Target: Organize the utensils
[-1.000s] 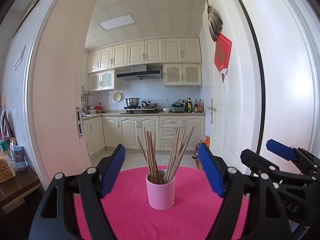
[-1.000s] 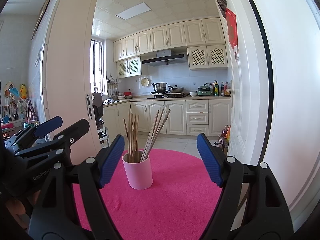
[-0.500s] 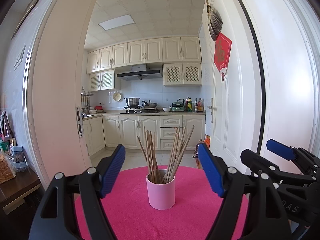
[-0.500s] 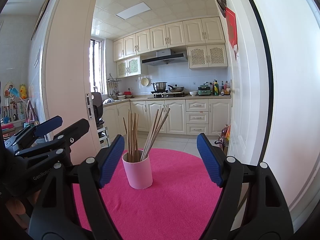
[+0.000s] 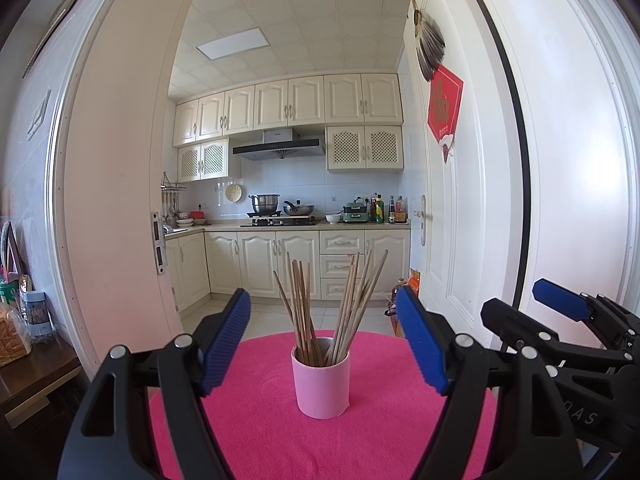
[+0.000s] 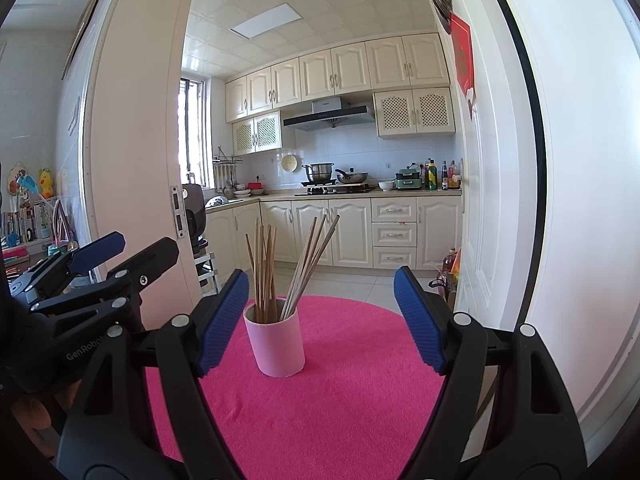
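A pink cup (image 5: 321, 384) is standing upright near the middle of a round table covered with a bright pink cloth (image 5: 360, 440). Wooden chopsticks (image 5: 332, 300) are sitting in the cup, fanning out in two loose bunches, one leaning left and one leaning right, with their tips pointing upward.

Two black hand-held grippers with blue ribbed pads are hovering over the near side of the table, side by side, both pointing almost level toward the cup. The left gripper (image 5: 323, 342) is resting released, its jaws spread wide with nothing between the pads; in its own camera view the cup is appearing centred in the gap but farther along the table, not touching either pad. The right gripper (image 6: 320, 320) is likewise gaping wide and gripping nothing; in its view the cup is appearing toward the left side of the gap, near the left pad (image 6: 222, 322) but beyond it.

Each gripper is showing at the edge of the other's view: the right one at the far right of the left camera, the left one at the far left of the right camera.

Behind the table, an open doorway is leading into a kitchen with cream cabinets (image 5: 296, 100), a stove carrying a pot (image 5: 264, 202) and a pan, and bottles on the counter. A white door (image 5: 444, 200) with a red decoration (image 5: 444, 106) is standing open on the right.
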Action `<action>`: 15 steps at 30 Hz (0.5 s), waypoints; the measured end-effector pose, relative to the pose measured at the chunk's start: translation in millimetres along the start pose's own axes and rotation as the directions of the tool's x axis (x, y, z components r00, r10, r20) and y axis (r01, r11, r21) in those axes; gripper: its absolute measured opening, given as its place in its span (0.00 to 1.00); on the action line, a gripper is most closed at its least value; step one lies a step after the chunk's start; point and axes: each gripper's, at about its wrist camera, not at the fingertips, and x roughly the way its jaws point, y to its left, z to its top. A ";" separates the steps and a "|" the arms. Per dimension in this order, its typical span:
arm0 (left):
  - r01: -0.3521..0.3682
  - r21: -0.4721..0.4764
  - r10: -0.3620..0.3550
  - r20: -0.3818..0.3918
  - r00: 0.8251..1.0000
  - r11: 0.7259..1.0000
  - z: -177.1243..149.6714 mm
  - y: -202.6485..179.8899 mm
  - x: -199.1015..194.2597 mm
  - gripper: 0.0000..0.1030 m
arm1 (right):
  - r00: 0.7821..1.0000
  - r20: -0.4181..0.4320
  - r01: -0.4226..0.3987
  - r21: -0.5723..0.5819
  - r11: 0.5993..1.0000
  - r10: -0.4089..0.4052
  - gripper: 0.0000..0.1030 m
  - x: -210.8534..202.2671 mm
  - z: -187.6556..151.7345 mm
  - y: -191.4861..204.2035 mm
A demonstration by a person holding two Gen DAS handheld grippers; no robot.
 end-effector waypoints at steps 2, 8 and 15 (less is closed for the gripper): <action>0.000 -0.001 0.000 0.000 1.000 1.000 -0.4 0.2 0.1 0.72 | 1.000 -0.001 0.000 0.001 1.000 0.000 0.72 0.7 -0.9 -0.1; -0.002 0.002 0.002 -0.006 1.000 1.000 -1.9 0.0 1.4 0.72 | 1.000 -0.007 0.000 0.003 1.000 0.000 0.72 3.1 -2.9 -0.7; -0.001 0.002 0.001 -0.006 1.000 1.000 -2.2 0.7 1.1 0.72 | 1.000 -0.006 0.001 0.004 1.000 -0.001 0.73 3.1 -3.2 -0.2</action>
